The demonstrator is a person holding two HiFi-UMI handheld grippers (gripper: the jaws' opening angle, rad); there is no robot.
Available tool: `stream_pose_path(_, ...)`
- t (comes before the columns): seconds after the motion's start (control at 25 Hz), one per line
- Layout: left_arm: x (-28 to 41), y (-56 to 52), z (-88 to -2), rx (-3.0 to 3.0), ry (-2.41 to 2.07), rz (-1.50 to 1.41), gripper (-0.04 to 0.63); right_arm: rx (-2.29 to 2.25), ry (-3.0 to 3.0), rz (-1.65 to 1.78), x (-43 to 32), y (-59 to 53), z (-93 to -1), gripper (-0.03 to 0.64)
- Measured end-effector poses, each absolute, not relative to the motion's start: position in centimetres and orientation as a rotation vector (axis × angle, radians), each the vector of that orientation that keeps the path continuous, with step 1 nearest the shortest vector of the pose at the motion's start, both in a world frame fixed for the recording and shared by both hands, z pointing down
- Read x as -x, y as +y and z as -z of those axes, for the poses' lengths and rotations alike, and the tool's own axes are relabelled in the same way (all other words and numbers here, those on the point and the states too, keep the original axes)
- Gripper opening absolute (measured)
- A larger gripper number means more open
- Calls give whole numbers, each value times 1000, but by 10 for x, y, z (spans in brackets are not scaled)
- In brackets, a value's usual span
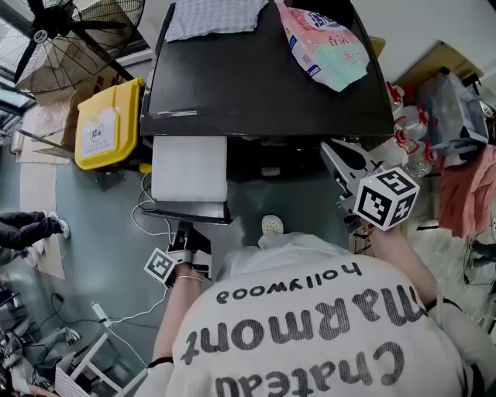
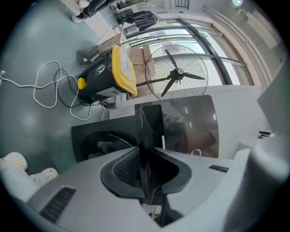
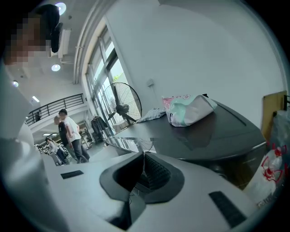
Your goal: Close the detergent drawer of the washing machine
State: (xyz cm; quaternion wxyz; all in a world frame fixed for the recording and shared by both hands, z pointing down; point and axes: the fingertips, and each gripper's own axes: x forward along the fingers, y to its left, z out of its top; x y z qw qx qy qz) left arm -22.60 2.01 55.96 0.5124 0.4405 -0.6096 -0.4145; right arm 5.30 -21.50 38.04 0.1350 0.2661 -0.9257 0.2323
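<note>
Washing machine (image 1: 263,85) has a black top, and the detergent drawer (image 1: 190,167) stands pulled well out of its front at upper left, white tray exposed. We see the left gripper (image 1: 188,239) at the drawer's outer end; in the left gripper view its jaws are clamped on the dark front panel (image 2: 152,122), which runs edge-on between the pads. Right gripper (image 1: 335,159) hovers at the machine's front right, apart from the drawer; its jaws (image 3: 144,165) are pressed together with nothing between them. On the machine top we note a detergent bag (image 1: 325,43) and a folded cloth (image 1: 217,15).
</note>
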Motion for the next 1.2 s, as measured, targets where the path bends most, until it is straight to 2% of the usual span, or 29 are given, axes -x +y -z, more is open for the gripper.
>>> stream_pose_path(1.2,235,-30,-550,-1048,-1467,1040,64,-763,-2726,-643,-51,-243,-369,34)
